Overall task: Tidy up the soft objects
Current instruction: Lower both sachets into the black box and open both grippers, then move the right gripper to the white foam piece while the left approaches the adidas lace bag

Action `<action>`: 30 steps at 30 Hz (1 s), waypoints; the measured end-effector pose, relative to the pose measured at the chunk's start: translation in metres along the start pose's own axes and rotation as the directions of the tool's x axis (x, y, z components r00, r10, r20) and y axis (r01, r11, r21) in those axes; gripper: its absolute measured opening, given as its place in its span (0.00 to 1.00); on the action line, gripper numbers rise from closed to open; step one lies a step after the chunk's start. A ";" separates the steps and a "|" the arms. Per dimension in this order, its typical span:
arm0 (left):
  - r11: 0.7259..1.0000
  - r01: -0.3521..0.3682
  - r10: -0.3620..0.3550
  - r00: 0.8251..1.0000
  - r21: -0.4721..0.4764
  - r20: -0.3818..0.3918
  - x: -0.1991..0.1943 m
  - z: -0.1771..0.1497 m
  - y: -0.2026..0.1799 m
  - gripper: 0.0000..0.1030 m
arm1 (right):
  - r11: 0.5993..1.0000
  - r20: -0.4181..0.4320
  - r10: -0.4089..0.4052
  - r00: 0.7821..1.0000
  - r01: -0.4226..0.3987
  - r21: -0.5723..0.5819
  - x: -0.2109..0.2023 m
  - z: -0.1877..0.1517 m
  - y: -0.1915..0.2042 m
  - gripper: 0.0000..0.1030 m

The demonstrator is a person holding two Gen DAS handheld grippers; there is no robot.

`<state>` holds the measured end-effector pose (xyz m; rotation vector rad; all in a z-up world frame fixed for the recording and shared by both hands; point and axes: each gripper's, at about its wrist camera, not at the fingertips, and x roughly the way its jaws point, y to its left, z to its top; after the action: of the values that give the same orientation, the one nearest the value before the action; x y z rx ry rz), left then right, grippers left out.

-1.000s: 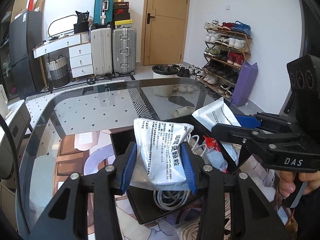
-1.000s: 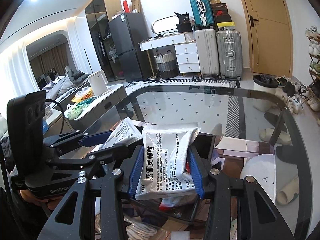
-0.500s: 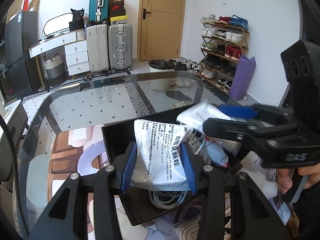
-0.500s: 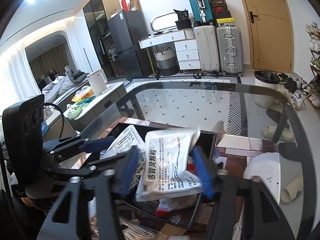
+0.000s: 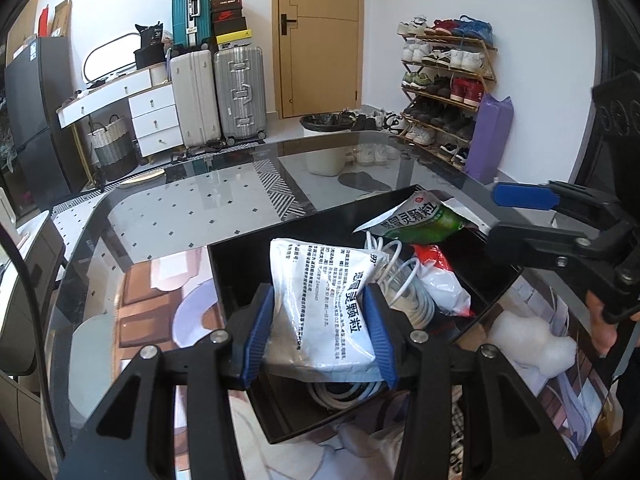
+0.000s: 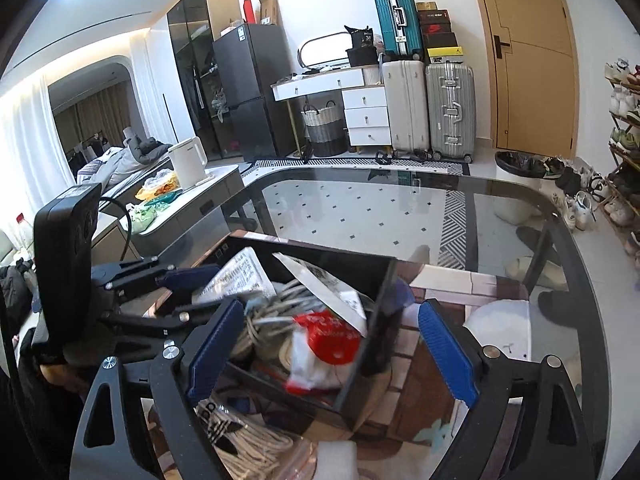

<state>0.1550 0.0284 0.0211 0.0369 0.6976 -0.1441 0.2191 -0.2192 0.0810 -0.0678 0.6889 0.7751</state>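
Observation:
My left gripper (image 5: 318, 332) is shut on a white medicine pouch (image 5: 320, 300) with black print, held over the near part of a black box (image 5: 240, 256). My right gripper (image 6: 332, 352) is open and empty above the box (image 6: 380, 280). A second pouch, white and green (image 5: 420, 224), lies in the box; it shows as a white sheet in the right wrist view (image 6: 328, 284). The box also holds coiled white cable (image 5: 404, 292) and a red-and-white packet (image 6: 324, 340). The right gripper shows at the right of the left wrist view (image 5: 524, 196).
The box sits on a glass table (image 5: 180, 216). White foam (image 5: 532, 344) lies right of the box. A coiled rope (image 6: 248, 440) and a white foam block (image 6: 336, 460) lie near its front. Suitcases, a door and a shoe rack stand behind.
My right gripper opened and let go of its pouch, which dropped into the box. My left gripper kept its pouch and lowered slightly over the box.

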 end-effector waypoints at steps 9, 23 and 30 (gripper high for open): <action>0.996 0.070 -0.069 0.997 -0.062 0.022 -0.018 -0.005 -0.003 0.91 | 1.000 0.007 -0.013 1.000 0.013 0.011 -0.021 -0.014 -0.002 0.97; 0.996 0.045 -0.043 0.999 -0.078 0.022 -0.044 -0.029 -0.009 1.00 | 0.995 -0.084 -0.094 0.992 0.092 -0.029 -0.042 -0.052 0.005 0.99; 0.998 0.023 -0.023 1.000 -0.059 0.001 -0.048 -0.042 -0.019 1.00 | 0.992 -0.139 -0.121 0.983 0.113 -0.064 -0.045 -0.068 0.007 0.99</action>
<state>0.0896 0.0187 0.0200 -0.0276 0.7015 -0.1456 0.1543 -0.2625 0.0561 -0.2140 0.7915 0.6810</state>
